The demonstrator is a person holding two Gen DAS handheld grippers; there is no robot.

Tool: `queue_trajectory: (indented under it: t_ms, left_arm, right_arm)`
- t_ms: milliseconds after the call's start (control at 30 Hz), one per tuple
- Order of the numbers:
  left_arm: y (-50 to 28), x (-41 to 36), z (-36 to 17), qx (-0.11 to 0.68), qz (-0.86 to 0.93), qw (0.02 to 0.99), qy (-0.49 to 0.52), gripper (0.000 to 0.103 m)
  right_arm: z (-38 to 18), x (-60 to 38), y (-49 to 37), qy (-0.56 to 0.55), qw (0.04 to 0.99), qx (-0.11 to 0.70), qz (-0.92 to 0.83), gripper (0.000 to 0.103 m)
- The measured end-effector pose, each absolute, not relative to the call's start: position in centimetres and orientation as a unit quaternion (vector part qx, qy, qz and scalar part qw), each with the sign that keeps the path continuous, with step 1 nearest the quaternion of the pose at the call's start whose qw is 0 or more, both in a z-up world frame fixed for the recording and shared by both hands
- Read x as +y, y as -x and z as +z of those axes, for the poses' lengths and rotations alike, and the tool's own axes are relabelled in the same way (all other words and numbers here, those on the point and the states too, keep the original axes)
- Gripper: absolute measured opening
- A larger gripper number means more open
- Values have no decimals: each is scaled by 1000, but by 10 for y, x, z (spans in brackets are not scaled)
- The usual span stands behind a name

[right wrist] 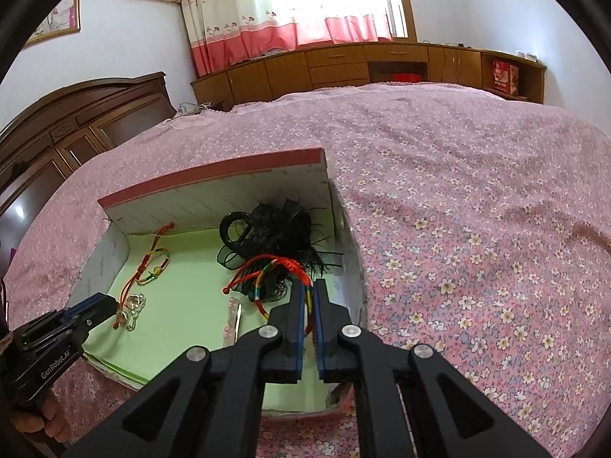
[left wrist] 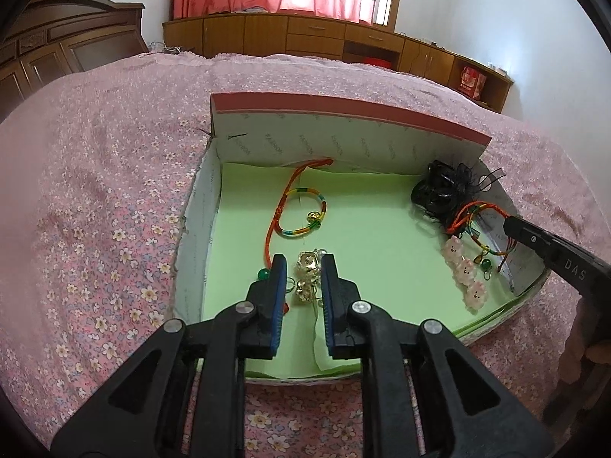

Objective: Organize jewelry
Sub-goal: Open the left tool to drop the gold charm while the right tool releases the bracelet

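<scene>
Jewelry all inside open box (left wrist: 214, 175) on bed (left wrist: 95, 191). Gold charm cluster (left wrist: 307, 267) near box front-left, directly between left fingers (left wrist: 280, 267), which straddle it slightly parted; pad contact unclear. Rainbow cord bracelet (right wrist: 263, 290) by right wall, cord running back along finger axis, pinched between nearly closed right fingers (right wrist: 299, 294). Black hair accessory (right wrist: 275, 229) fills back-right corner just beyond. Second bracelet (left wrist: 305, 210) lies free, mid-back.

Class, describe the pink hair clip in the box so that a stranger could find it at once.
Start at the open box on the flowered bedspread, lined with green paper. Along its right side, below the black hairpiece, lies the pink hair clip: the only piece with a row of little pink animal faces.
</scene>
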State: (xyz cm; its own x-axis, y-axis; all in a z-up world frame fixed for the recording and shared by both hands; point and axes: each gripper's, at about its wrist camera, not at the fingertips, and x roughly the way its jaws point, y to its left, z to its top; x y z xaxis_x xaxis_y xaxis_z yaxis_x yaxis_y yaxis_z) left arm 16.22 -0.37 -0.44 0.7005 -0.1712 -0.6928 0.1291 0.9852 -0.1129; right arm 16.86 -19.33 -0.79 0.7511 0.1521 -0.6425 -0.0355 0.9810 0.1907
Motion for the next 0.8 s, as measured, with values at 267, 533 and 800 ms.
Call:
queue_trajectory:
  t_ms: [267,533,800]
  left_arm:
    - [-156,-3,3,376,-90,922,32,19]
    - [-137,6,25,362,-96,926,45,20]
    - [-111,9,37,364,-98,925,36,21]
  right_arm:
    - [3,-195,-160,-96,933,342,63,28]
    - [23,-193,-134,-108,937,324,77,31]
    - [41,-184,-104,-98,938,317,97,33]
